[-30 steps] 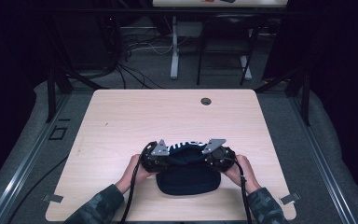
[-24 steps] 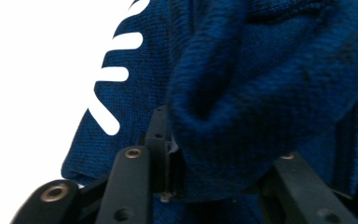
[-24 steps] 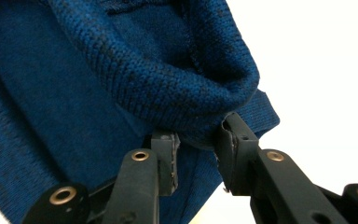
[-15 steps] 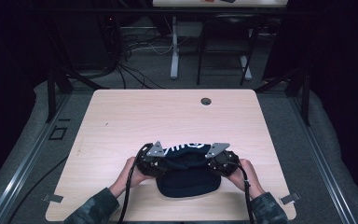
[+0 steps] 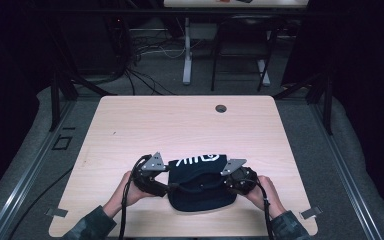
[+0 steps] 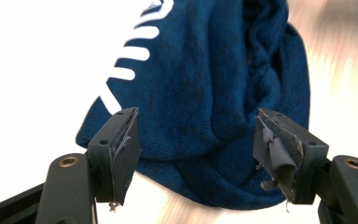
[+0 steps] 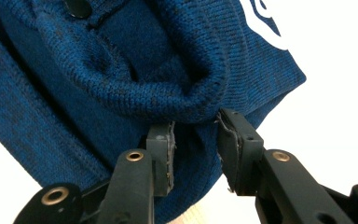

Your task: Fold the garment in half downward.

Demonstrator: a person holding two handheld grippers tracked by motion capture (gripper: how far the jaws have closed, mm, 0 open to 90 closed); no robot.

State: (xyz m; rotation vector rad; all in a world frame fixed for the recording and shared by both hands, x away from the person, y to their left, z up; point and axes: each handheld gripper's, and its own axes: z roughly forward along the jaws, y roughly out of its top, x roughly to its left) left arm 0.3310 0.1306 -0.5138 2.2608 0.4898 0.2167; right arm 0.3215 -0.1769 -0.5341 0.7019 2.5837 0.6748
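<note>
Left gripper view shows the left gripper (image 6: 196, 154), jaws just opened wide, around the soft, limp blue knit garment (image 6: 214, 93) without pressing it. The right gripper (image 7: 193, 144) stands narrow with a fold between its pads; grip at thick hems, since loose knit likely sags.

High view above table (image 5: 130, 130), 2 gripper views close, sharing blue garment (image 5: 200, 185)

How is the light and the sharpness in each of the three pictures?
High view: room dark, table evenly lit, dark garment loses detail. Left gripper view: table bleached white at left, streaky blur at top right, cloth fairly sharp. Right gripper view: knit crisp, background at right blown out white.
</note>
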